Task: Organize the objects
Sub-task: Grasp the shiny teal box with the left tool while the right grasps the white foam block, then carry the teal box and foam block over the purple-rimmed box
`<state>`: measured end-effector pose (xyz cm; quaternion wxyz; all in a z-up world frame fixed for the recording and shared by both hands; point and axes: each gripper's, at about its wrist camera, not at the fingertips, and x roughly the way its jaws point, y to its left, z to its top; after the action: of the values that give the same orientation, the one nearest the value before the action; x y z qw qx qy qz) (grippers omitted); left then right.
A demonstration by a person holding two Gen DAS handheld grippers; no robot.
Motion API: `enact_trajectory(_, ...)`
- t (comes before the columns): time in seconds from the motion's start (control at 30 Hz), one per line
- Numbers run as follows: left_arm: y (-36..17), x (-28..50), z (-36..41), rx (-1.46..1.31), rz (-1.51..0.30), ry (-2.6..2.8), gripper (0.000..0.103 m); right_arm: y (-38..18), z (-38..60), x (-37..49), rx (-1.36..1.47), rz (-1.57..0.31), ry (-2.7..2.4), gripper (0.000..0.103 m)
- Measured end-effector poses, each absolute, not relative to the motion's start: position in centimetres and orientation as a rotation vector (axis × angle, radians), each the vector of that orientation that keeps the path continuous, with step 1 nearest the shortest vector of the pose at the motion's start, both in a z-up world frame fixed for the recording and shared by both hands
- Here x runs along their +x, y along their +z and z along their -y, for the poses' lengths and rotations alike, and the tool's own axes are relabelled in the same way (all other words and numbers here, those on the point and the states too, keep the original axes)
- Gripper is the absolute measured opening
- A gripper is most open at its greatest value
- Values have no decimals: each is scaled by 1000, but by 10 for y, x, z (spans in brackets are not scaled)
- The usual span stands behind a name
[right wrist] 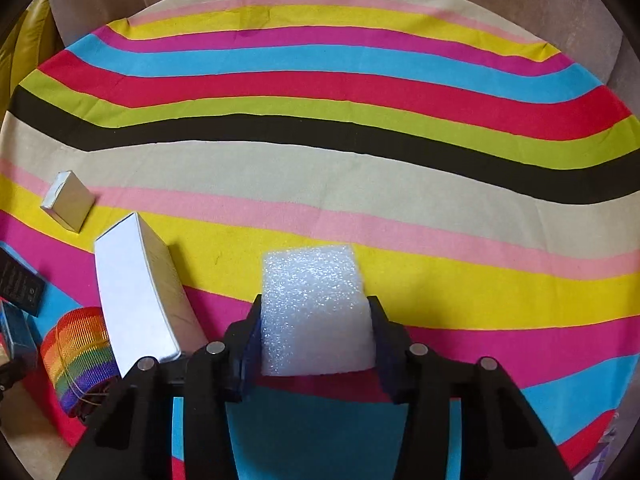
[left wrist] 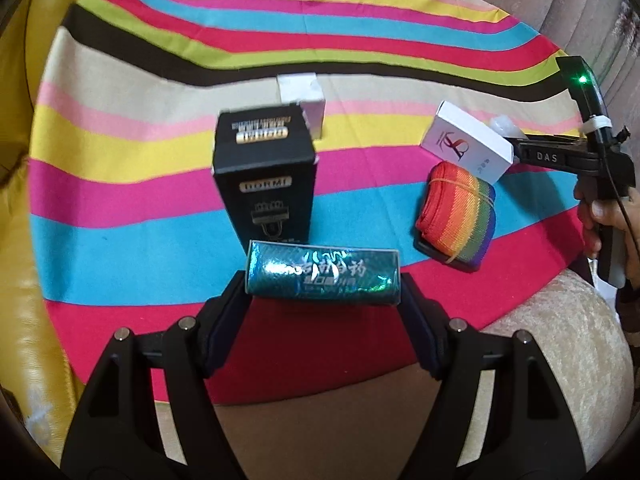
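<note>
Carrying surface: striped cloth (right wrist: 320, 184) spread over a sofa seat; its near edge runs under both grippers.
Right gripper (right wrist: 316, 340): jaws drawn in, pads pressing both sides of the white foam block (right wrist: 316, 312); the foam bulges slightly between them.
Foam block, position: directly ahead of the right fingers, toward the near right part of the cloth, long axis pointing away from the gripper.
Left gripper (left wrist: 322, 284): jaws moderately wide, clamped on the two short ends of the teal box (left wrist: 322, 278).
Teal box, axis: long axis crosswise, spanning finger to finger, above the near edge of the cloth.
Neighbours: black box (left wrist: 264, 176) upright just beyond the teal box; white box (left wrist: 470, 146) leaning on the rainbow strap roll (left wrist: 456, 216) toward the cloth's right edge.
Deciding relation: judged, each hand holds its own item; the cluster lies left of the foam, nearer the left hand.
</note>
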<state>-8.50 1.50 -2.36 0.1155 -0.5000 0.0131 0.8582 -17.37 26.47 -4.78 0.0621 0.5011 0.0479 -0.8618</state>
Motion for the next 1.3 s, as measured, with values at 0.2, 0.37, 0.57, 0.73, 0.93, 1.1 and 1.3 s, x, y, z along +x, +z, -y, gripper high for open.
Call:
enact_trajectory(0.2, -12, -80, -24, -1419, -44, 2537, 76, -31, -263, -145, 1463, -113, -2643, 48)
enact_trajectory(0.37, -2, -71, -36, -1388, -38, 2524, 76, -23, -270, -119, 1442, -58, -2668, 48)
enact_trajectory(0.57, 4, -67, -54, -1361, -69, 2511, 76, -18, -278, -89, 1435, -18, -2688, 48)
enact_trajectory(0.73, 10, -57, -68, -1346, -55, 2494, 76, -14, -289, -66, 1431, 55, -2721, 48)
enact_trajectory(0.93, 17, -47, -93, -1318, -67, 2454, 76, -7, -304, -33, 1426, 105, -2758, 48)
enact_trajectory(1.1, 21, -40, -124, -1292, -98, 2402, 76, -6, -324, -4, 1444, 173, -2797, 48)
enact_trajectory(1.3, 23, -32, -164, -1276, -117, 2316, 76, -7, -361, 32, 1481, 264, -2840, 48)
